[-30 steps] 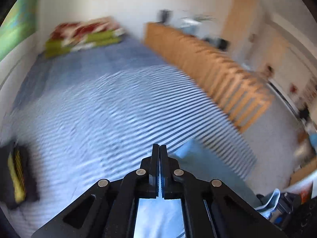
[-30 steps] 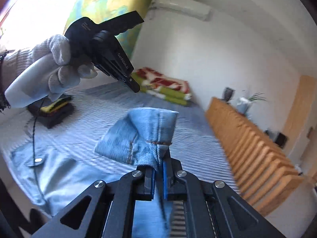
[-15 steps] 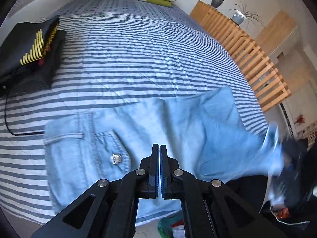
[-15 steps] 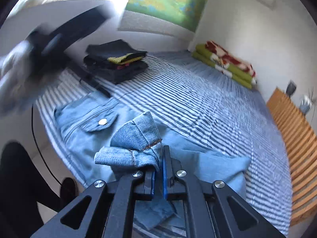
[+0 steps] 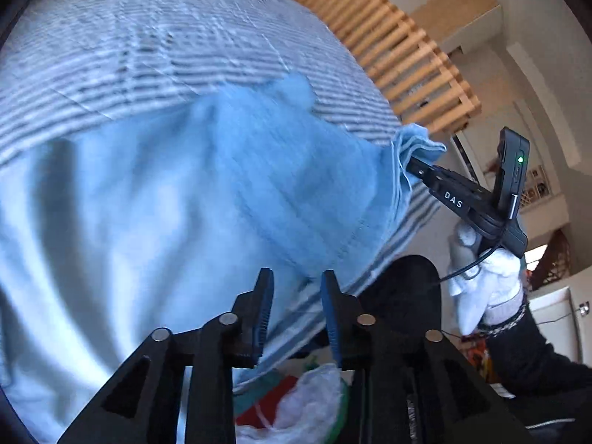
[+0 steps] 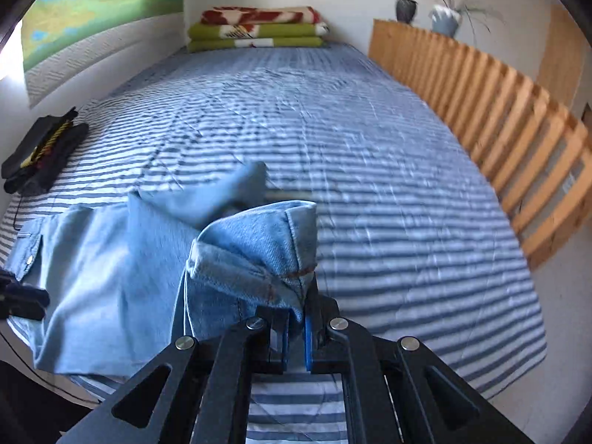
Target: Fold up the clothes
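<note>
Soft, limp denim jeans (image 6: 111, 288) are lying across a striped bed (image 6: 370, 185). The right gripper (image 6: 295, 336) is pinching a thick hem, a firm hold point; the left gripper's (image 5: 296, 318) fingers have just been opening, empty.

jeans (image 6: 111, 277): light blue | bedcover (image 6: 370, 185): blue-white stripes | blankets (image 6: 255, 31): green, perhaps red-white

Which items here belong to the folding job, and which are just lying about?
In the job:
light blue jeans, hem clamped in the right gripper
left gripper, jaws just opening, nothing gripped

Lying about:
folded dark clothes
folded blankets
potted plant
</note>
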A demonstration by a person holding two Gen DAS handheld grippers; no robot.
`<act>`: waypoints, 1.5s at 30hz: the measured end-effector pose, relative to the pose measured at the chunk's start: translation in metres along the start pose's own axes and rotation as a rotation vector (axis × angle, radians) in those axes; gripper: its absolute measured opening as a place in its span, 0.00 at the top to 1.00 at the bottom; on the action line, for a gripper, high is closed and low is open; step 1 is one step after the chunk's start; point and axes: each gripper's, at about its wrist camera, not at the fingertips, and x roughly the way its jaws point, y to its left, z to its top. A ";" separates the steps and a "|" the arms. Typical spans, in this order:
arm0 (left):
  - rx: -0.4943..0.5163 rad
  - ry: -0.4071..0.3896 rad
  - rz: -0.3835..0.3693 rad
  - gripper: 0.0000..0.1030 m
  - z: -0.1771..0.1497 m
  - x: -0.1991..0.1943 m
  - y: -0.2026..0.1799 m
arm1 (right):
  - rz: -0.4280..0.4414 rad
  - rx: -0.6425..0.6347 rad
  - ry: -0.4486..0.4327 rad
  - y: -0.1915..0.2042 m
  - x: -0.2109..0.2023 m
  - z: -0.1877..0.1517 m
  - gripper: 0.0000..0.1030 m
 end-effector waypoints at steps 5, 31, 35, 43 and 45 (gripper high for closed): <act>0.030 -0.003 0.080 0.52 -0.002 0.056 -0.055 | 0.060 0.045 -0.004 -0.027 -0.005 0.000 0.95; 0.510 -0.019 0.543 0.94 -0.039 0.143 -0.207 | 0.254 0.056 0.001 -0.037 -0.014 0.042 0.95; 0.436 -0.082 0.502 0.93 -0.038 0.098 -0.202 | 0.266 0.065 0.000 -0.035 -0.016 0.046 0.95; 0.493 -0.146 0.559 0.44 -0.042 0.122 -0.223 | 0.292 0.033 0.001 -0.021 -0.034 0.062 0.95; 0.469 -0.197 0.599 0.43 -0.043 0.132 -0.229 | 0.295 0.002 -0.003 -0.013 -0.042 0.067 0.95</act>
